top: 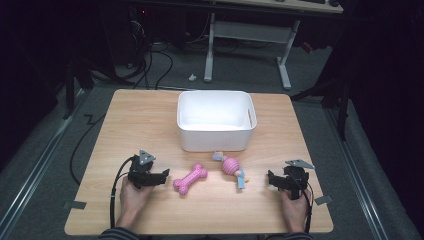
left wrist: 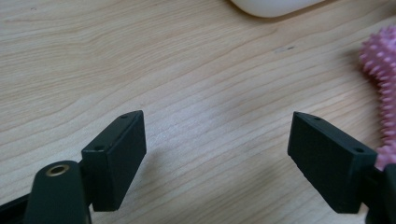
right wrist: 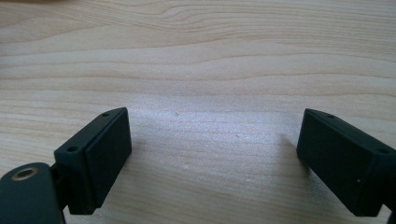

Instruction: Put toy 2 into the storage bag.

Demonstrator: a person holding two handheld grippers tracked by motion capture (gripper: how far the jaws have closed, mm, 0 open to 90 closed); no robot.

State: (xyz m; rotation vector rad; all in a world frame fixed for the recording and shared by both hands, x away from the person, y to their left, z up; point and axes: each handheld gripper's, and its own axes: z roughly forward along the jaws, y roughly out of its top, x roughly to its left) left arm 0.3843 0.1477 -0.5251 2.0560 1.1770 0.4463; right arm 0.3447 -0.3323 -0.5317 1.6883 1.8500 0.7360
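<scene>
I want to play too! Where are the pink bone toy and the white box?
pink bone toy [top: 190, 179], high view, middle of its shaft.
white box [top: 215, 139], high view, its near wall.

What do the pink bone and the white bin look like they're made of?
The pink bone looks like soft rubber or vinyl: matte, and covered in small spikes in the left gripper view. The white bin looks like smooth moulded plastic, with rounded corners, a slight sheen and a cut-out handle.

We see a grey carpeted floor [top: 45, 150] around our wooden table [top: 150, 115]. Beyond it stands a white-legged desk [top: 250, 35], with black cables [top: 145, 65] trailing in the dim room.
</scene>
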